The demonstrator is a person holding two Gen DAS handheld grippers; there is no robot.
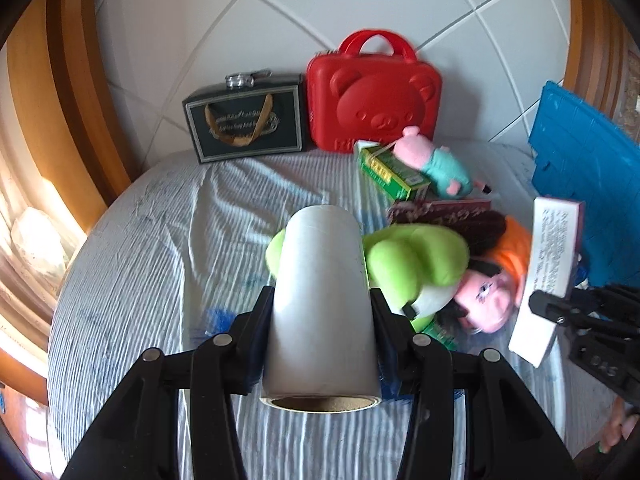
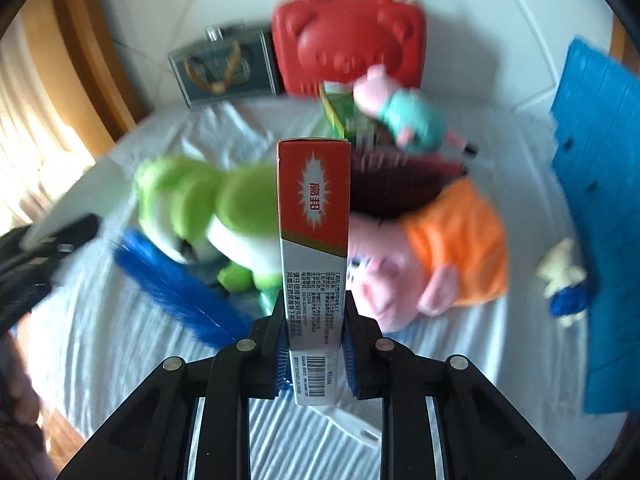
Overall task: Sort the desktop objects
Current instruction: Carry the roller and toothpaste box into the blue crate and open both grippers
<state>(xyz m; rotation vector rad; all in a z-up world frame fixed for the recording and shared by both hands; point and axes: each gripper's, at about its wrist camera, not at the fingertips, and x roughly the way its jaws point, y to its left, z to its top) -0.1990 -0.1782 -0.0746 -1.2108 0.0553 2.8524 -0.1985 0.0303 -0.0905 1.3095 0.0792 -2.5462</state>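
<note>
My left gripper (image 1: pixel 320 300) is shut on a white paper roll (image 1: pixel 320 300) with a cardboard core, held above the striped cloth. My right gripper (image 2: pixel 314 312) is shut on a long red-and-white box (image 2: pixel 314 240); the same box (image 1: pixel 548 276) and gripper show at the right of the left wrist view. On the cloth lie a green plush frog (image 1: pixel 412 256), a pink pig plush in orange (image 2: pixel 432 264), a small pink plush in teal (image 1: pixel 436 164), a green box (image 1: pixel 392 172) and a blue brush (image 2: pixel 176 284).
A red bear-faced case (image 1: pixel 374 96) and a dark gift bag (image 1: pixel 246 122) stand against the tiled wall at the back. A blue crate (image 2: pixel 600 220) stands at the right, a small cream-and-blue toy (image 2: pixel 564 280) beside it. A dark red book (image 1: pixel 436 210) lies under the plush toys.
</note>
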